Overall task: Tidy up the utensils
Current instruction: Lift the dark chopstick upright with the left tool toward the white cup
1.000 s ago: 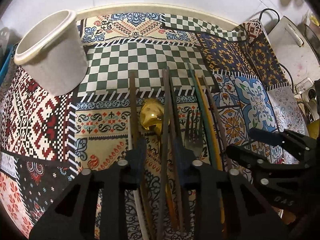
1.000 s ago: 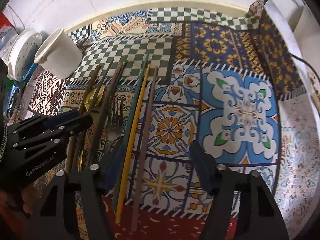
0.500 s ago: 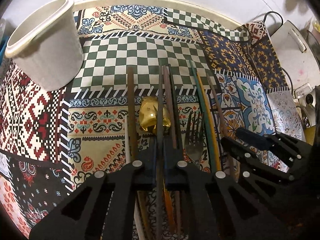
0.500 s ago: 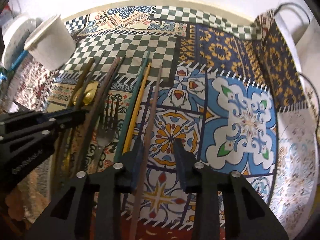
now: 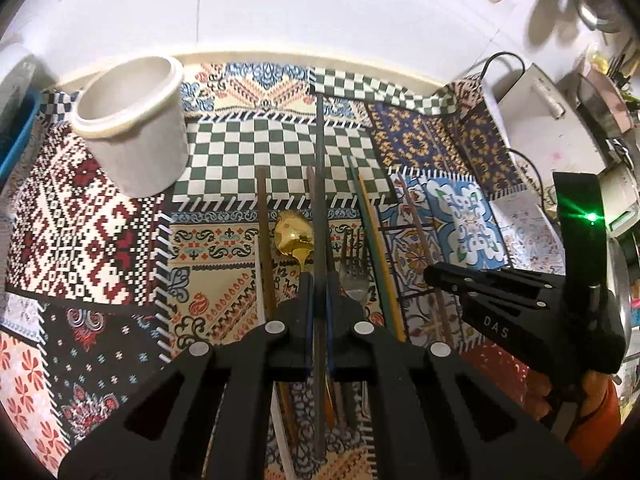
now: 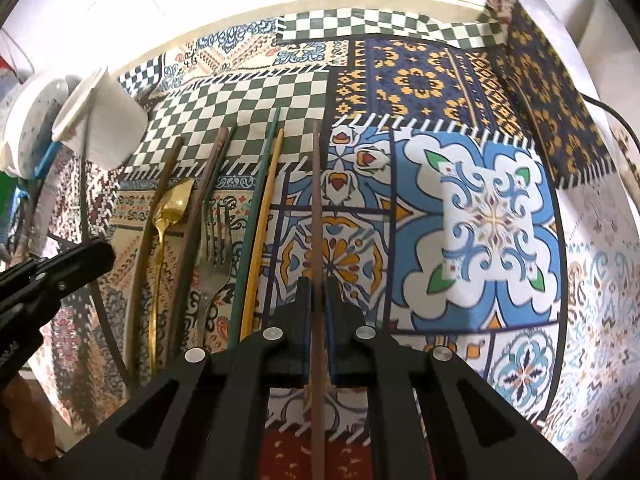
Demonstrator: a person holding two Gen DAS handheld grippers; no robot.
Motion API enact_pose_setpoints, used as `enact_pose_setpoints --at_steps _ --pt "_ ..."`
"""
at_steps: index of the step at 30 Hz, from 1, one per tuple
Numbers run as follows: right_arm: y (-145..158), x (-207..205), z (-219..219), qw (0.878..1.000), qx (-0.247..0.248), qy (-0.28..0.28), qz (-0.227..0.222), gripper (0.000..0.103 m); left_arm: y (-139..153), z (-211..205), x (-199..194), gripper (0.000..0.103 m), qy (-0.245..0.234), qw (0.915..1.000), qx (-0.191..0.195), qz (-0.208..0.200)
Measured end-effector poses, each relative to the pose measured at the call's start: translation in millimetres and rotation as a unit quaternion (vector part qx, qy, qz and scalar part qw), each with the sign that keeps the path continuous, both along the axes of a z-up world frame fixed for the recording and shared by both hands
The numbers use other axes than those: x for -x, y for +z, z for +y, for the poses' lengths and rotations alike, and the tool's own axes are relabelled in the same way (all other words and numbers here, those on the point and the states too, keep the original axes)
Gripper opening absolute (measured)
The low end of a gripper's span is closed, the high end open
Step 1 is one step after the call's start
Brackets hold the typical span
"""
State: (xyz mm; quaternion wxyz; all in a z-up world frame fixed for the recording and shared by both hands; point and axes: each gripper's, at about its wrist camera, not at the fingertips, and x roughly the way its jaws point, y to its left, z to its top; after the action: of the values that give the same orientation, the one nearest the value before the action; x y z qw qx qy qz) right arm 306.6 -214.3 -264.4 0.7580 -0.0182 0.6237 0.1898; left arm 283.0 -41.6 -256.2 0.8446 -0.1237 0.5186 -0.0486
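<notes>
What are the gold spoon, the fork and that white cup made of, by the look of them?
The gold spoon looks like polished metal with a gold finish: its bowl gives mirror-like glints. The fork seems to be steel, grey with a duller sheen. The white cup has a matte, faintly speckled off-white wall with a thick rim, so plastic or ceramic; I cannot tell which.

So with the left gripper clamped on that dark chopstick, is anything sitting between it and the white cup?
Nothing visible does. The left gripper holds the dark chopstick above the other utensils, and the white cup stands open-mouthed to the upper left. Only bare patterned cloth lies between them; the gold spoon lies on the cloth below the chopstick.
</notes>
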Motion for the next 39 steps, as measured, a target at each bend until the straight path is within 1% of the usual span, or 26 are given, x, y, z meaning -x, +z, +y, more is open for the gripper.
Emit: enact_pose_setpoints --at_steps 4,10,20,30,39 --pt "15 11 -3 1.0 -0.008 -0.004 -0.017 0.006 14 3 16 0.004 0.002 0.9998 0.0 -0.019" --pt "46 30 3 0.998 -0.02 0.001 -0.057 0.006 32 6 34 0.004 0.009 0.999 -0.007 -0.044" --pt "98 52 13 0.991 -0.054 0.01 -0.119 0.005 68 13 60 0.004 0.029 0.9951 -0.026 -0.091" --pt "142 53 28 0.98 -0.09 0.025 -0.175 0.005 111 31 71 0.004 0.053 0.9864 -0.038 -0.151" --pt "177 41 50 0.966 -0.118 0.052 -0.224 0.005 152 53 66 0.004 0.073 0.9774 -0.046 -0.193"
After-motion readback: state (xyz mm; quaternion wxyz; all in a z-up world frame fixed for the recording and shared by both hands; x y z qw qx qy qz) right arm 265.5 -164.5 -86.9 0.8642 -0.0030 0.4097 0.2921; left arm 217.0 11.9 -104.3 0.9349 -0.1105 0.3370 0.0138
